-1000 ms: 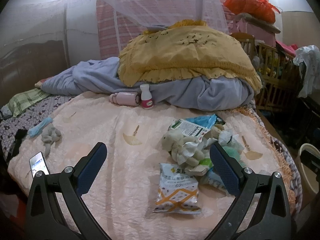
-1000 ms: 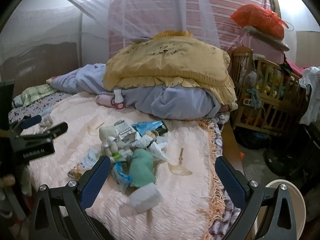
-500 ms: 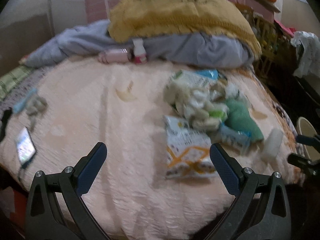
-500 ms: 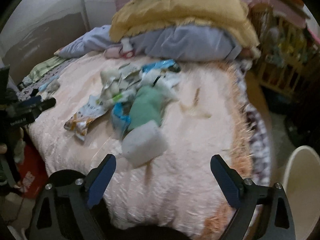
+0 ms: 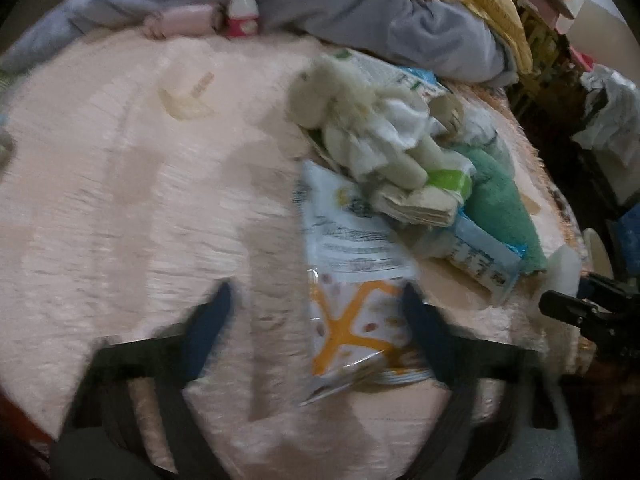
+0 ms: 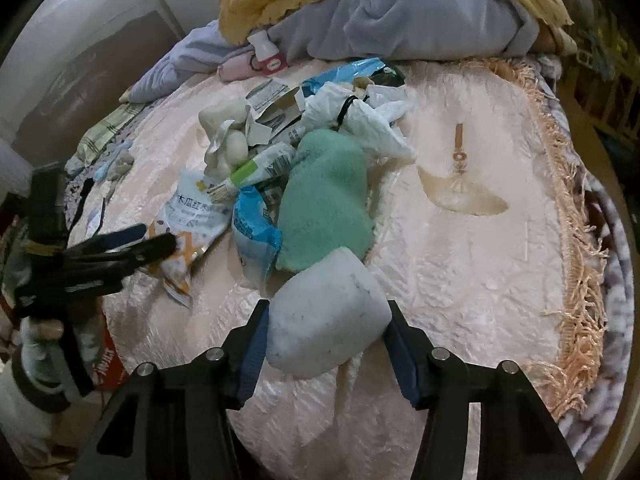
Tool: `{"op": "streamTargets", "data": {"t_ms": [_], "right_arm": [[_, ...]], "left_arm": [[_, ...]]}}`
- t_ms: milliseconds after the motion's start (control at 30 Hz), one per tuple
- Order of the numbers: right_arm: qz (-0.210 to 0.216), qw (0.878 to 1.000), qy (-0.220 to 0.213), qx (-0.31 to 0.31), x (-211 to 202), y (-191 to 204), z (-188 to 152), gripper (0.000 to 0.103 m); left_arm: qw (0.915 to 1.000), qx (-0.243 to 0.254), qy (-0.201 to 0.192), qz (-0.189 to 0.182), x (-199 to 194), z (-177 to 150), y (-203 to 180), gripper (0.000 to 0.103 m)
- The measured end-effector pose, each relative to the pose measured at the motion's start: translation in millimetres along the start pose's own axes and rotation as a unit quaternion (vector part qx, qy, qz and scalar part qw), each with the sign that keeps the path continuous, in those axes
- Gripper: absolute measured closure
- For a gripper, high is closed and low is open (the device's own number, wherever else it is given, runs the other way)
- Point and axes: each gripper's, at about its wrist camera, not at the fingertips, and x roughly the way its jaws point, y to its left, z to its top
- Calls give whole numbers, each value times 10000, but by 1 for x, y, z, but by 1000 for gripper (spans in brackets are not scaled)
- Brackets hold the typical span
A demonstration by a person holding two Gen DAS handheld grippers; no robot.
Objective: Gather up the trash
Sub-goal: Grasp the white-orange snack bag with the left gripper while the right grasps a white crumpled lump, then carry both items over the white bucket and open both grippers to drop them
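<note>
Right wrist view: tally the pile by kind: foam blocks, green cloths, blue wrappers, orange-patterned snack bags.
white foam block: 1
green cloth: 1
blue wrappers: 2, one beside the green cloth, one at the pile's far edge
orange-patterned snack bag: 1
Total: 5

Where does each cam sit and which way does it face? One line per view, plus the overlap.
Left wrist: on the left tool, tilted down at the pink bedspread; its own two fingers straddle the orange-and-white snack bag, jaws just been closing, contact blurred; the right tool pokes in at the right edge.
Right wrist: on the right tool, angled down at the bed edge; its own fingers press both sides of the white foam block; the left tool and a hand show at left.
Shared: snack bag, green cloth, foam block, trash pile, bedspread.
</note>
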Motion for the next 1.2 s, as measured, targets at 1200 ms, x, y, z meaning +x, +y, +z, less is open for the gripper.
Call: {"op": "streamTargets", "data": {"t_ms": [1200], "right_arm": [[-2373,9466,-1289,1761,-203,-214,-126,58]], "left_arm": [[9495,1829,352,-2526,-30,27,-359,97]]}}
